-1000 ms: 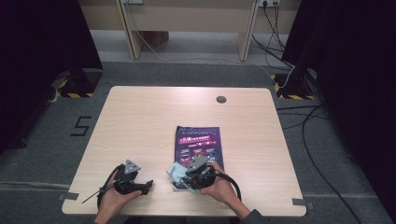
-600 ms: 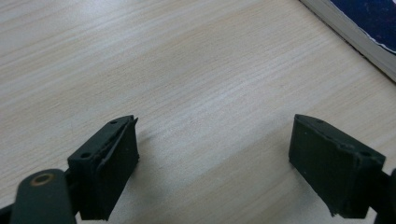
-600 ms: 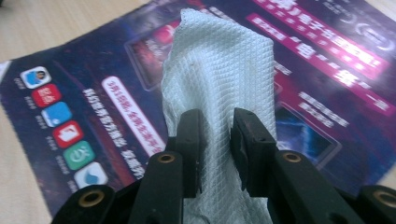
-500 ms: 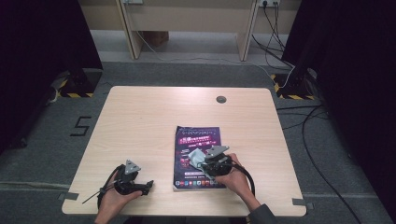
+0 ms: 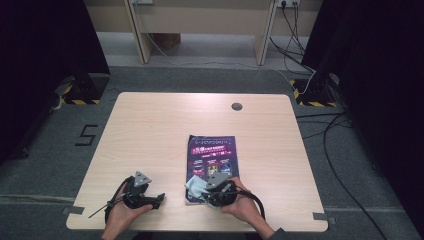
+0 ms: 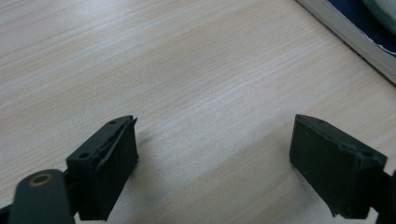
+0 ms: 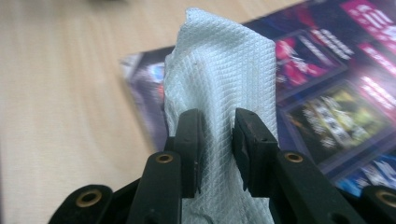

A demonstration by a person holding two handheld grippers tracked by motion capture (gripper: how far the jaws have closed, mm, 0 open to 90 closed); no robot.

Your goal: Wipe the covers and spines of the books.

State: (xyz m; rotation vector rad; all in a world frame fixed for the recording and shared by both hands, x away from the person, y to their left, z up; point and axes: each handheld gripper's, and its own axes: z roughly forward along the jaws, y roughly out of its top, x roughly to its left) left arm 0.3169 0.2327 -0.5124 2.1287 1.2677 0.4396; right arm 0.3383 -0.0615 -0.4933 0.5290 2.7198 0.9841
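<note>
bare table (image 5: 160,130) all round; only the magazine (image 5: 212,150) lies in the way.

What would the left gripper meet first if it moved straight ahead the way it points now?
Probably the book. The left gripper is open over the bare table, with nothing between its jaws. Ahead, the book's page edge crosses the upper right of its view, though depth is hard to judge.

we see a light wood tabletop (image 5: 165,130) on grey carpet (image 5: 200,80), black curtains (image 5: 45,45) either side, cables (image 5: 340,150) trailing right, a wooden desk (image 5: 200,15) behind.
</note>
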